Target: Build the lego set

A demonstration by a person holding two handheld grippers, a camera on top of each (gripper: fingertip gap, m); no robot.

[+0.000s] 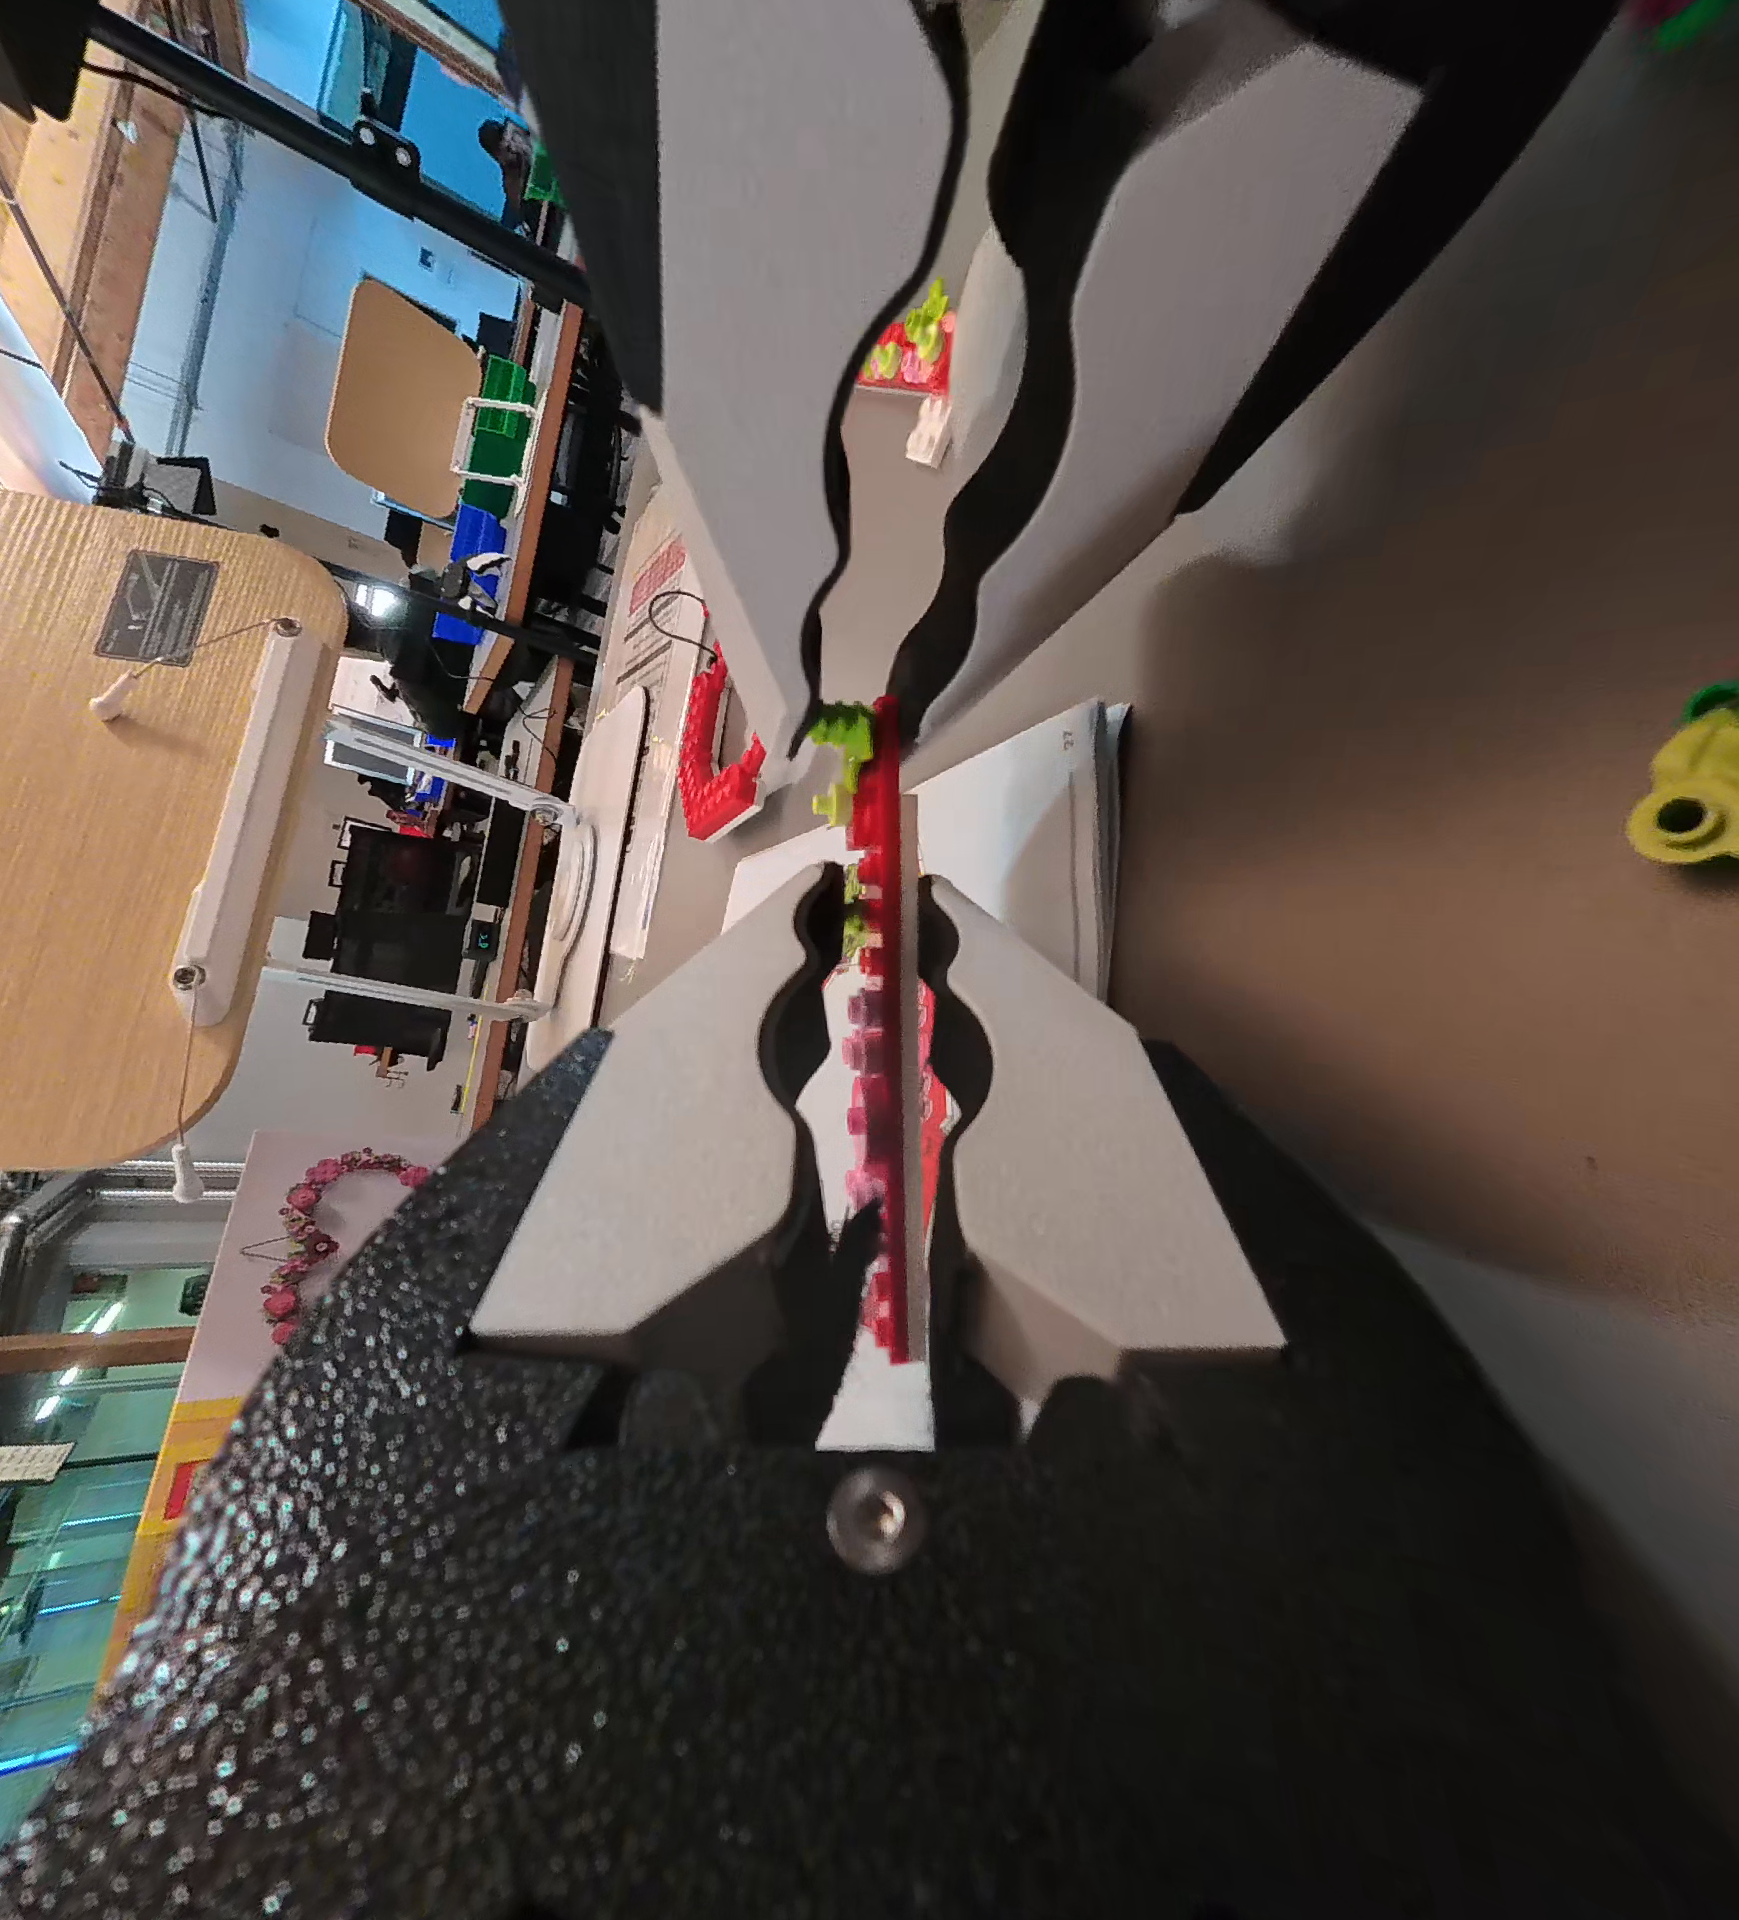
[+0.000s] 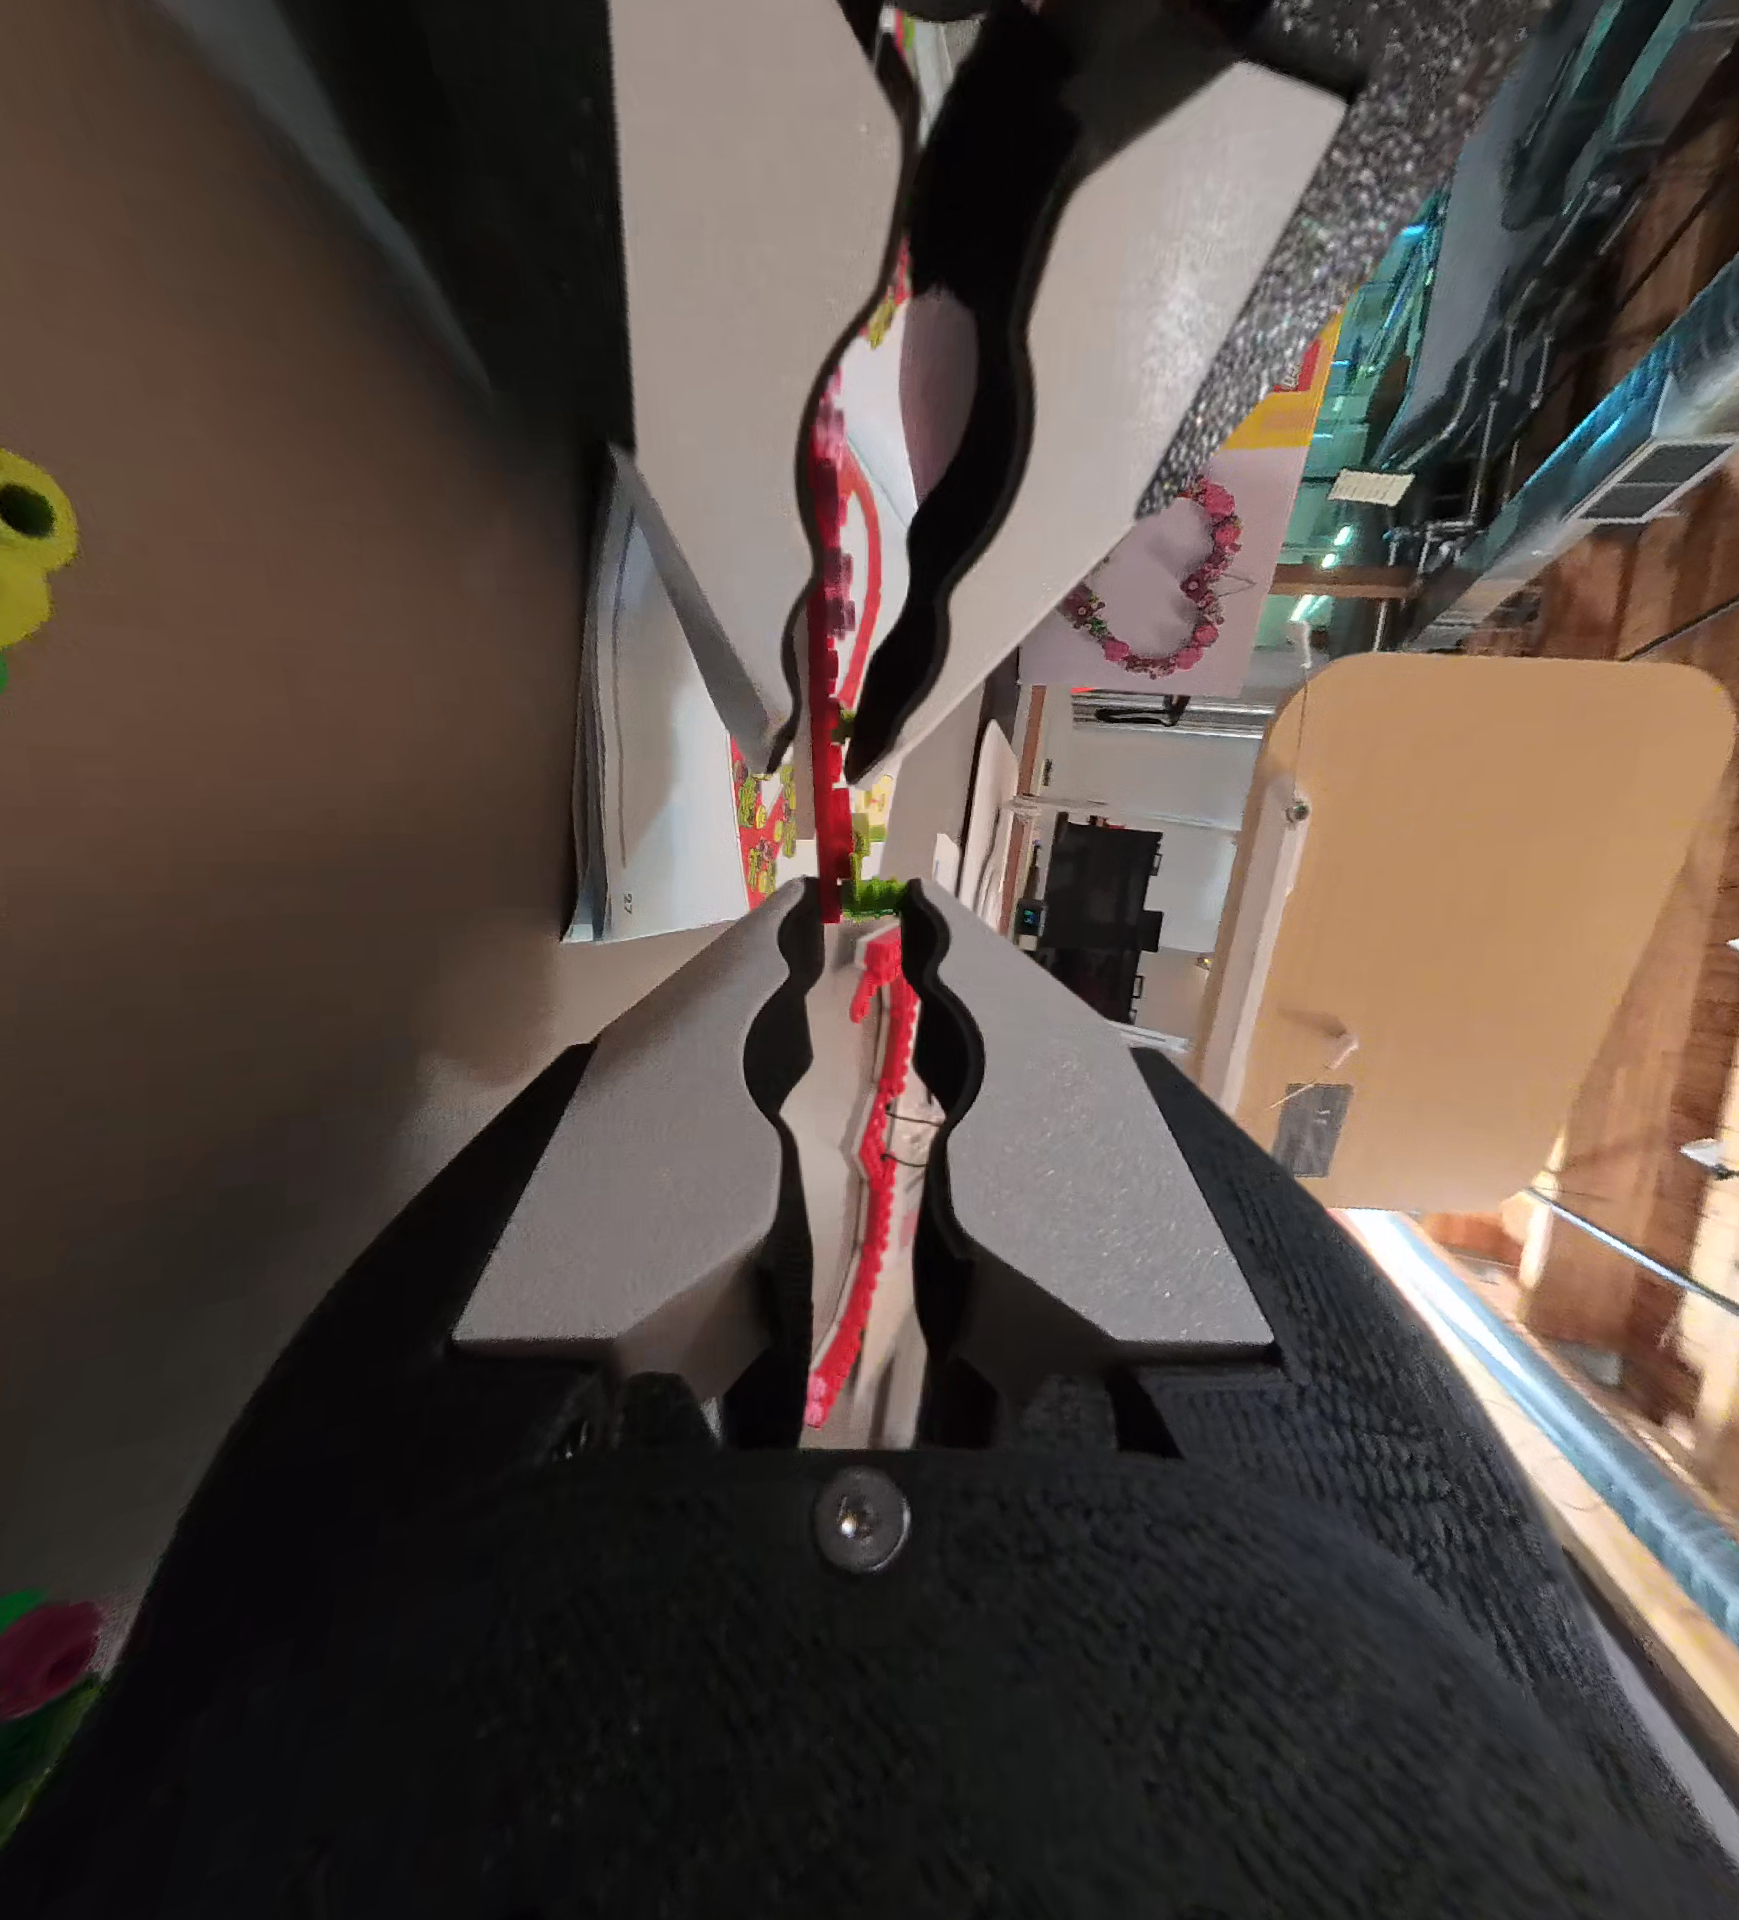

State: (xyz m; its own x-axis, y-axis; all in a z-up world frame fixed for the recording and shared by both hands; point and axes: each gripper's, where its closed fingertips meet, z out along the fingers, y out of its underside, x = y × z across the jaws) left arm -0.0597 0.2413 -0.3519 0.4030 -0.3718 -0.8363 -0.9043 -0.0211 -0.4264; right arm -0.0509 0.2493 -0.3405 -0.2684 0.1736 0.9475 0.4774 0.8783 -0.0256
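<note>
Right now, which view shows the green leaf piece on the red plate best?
Left wrist view: the leaf stands sharp beside the red plate, at the right gripper tips. Right wrist view shows it smaller, partly hidden at its own fingertips.

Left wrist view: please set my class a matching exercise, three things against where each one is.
Things:
1. red plate
2. lime leaf piece
3. instruction booklet

Places:
A. loose on the table, at the view's right edge
B. flat on the table, behind the plate
C. edge-on between the left gripper fingers

Pairs: 1-C, 2-A, 3-B
</note>
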